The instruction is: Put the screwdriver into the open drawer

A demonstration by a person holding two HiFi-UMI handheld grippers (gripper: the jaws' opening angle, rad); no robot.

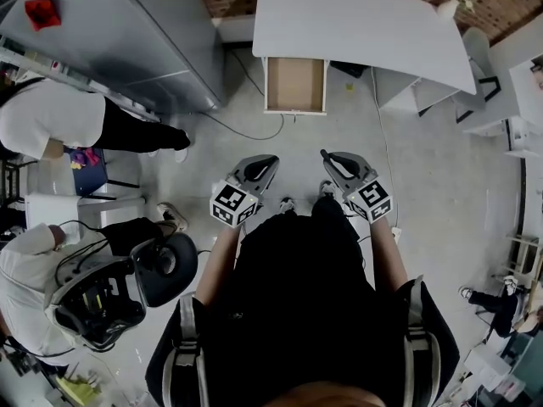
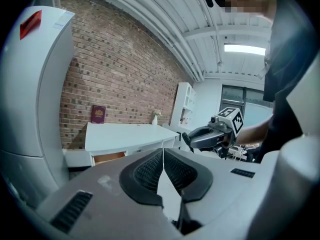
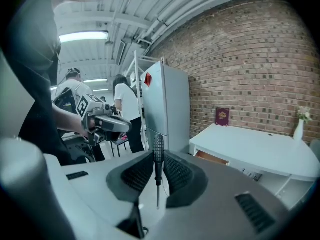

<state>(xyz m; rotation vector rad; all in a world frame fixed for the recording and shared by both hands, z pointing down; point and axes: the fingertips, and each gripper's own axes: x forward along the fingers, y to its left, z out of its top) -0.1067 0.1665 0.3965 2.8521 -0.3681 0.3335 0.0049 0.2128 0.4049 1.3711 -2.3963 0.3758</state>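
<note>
A slim screwdriver with a dark ribbed handle stands upright between the pads of my right gripper, which is shut on it with the shaft pointing down. In the head view the right gripper hovers over the floor in front of the person. My left gripper is beside it, and its pads meet with nothing between them. The open drawer shows a bare wooden bottom under the white desk, well ahead of both grippers. It is also seen in the gripper views as the drawer and drawer.
A grey fridge stands at the left. Two people and an office chair are on the left side. A cable trails over the floor near the desk. A maroon book leans against the brick wall, and a small vase stands on the desk.
</note>
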